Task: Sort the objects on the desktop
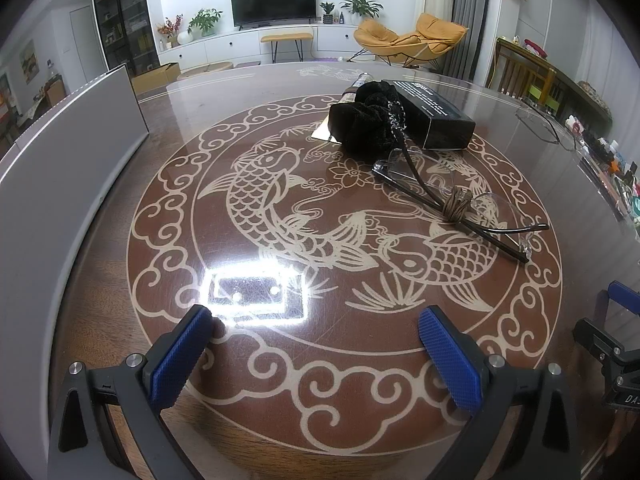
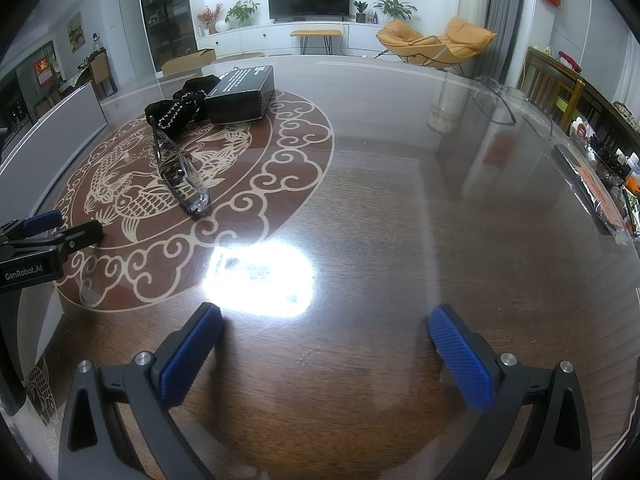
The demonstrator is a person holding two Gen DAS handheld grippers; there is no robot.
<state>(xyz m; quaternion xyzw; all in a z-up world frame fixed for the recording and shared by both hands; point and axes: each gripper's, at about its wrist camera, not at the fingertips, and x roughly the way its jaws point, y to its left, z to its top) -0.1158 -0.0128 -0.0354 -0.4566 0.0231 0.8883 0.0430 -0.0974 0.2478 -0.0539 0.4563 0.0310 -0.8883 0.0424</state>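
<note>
Now the left gripper (image 1: 316, 332) is wide open and holds nothing, low in the frame over the glass table (image 1: 120, 280). Also the right gripper (image 2: 326, 330) is spread open and empty. Above the left one, toward the upper right, lie folded glasses (image 1: 452, 196). Behind them a black pouch (image 1: 364, 120) touches a black box (image 1: 432, 112).

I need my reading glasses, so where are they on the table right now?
The glasses lie folded on the fish pattern right of centre in the left wrist view, just in front of the black pouch and black box.
</note>
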